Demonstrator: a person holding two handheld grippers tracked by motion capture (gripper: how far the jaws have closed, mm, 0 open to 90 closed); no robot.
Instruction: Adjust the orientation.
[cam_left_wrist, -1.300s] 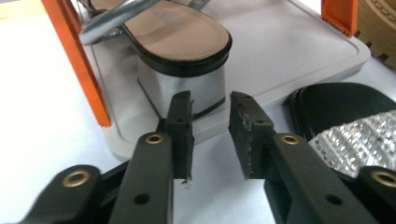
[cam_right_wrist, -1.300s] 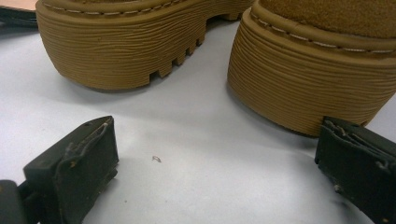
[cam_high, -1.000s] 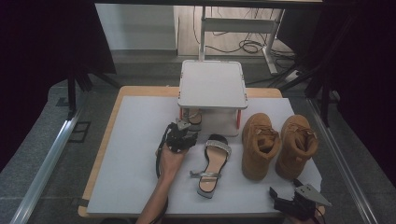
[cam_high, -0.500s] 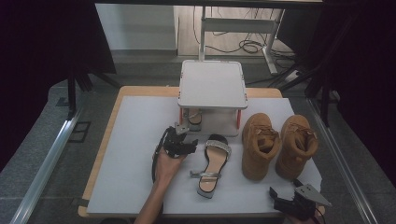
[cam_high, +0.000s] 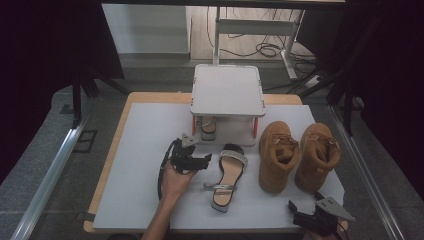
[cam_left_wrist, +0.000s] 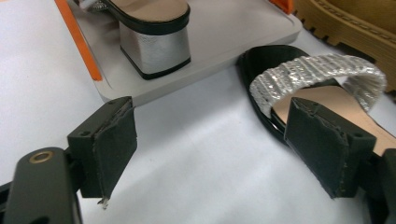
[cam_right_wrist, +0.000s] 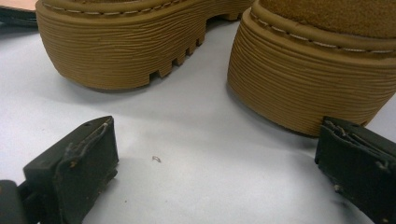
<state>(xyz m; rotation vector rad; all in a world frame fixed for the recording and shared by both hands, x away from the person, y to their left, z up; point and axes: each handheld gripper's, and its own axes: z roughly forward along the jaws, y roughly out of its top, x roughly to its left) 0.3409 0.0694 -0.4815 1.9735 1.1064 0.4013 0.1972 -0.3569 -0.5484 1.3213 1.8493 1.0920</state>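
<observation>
- The left gripper (cam_high: 202, 161) sits low over the middle of the white table (cam_high: 145, 150), held by a hand (cam_high: 176, 181) that comes up from the near edge. Its jaws are spread wide with nothing between them.
- It points at the silver sandal (cam_high: 227, 176), which lies flat just beside it near the middle of the table.
- A second sandal (cam_left_wrist: 149, 32) stands on the bottom shelf of the small grey rack (cam_high: 227, 90) by the far edge. The rack's top hides most of it.
- The right gripper (cam_high: 300, 214) rests at the near right corner, jaws spread and holding nothing.
- Two tan boots (cam_high: 297, 152) stand by the right edge.
</observation>
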